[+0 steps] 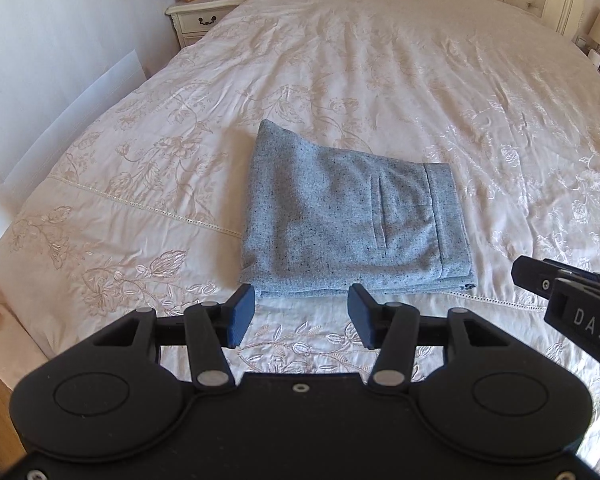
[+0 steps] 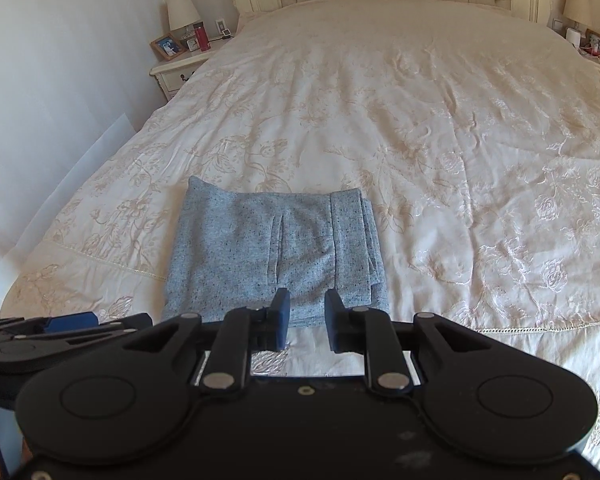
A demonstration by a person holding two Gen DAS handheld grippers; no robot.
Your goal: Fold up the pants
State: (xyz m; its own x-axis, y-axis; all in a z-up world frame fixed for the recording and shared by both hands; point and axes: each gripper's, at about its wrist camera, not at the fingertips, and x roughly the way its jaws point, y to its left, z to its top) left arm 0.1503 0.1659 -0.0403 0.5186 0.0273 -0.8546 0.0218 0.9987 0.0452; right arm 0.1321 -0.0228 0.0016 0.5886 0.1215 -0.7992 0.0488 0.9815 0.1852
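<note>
Pants of grey-blue speckled wool (image 1: 351,216) lie folded into a compact rectangle near the foot of the cream embroidered bed (image 1: 379,60). The left hand-held gripper (image 1: 301,316) stands wide and empty above them, the right hand-held gripper (image 2: 307,324) narrower, also empty. Judging from this, the fold looks finished; only uneven layers at the right edge may need gentle pressing.

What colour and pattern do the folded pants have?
Light grey-blue pants with small dark flecks; the left wrist view shows it best.

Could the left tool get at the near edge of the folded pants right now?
Probably yes. The left tool stands open and empty just short of the gray pants, with only bare bedspread between. The right tool sits off to the side, not in the way.
</note>
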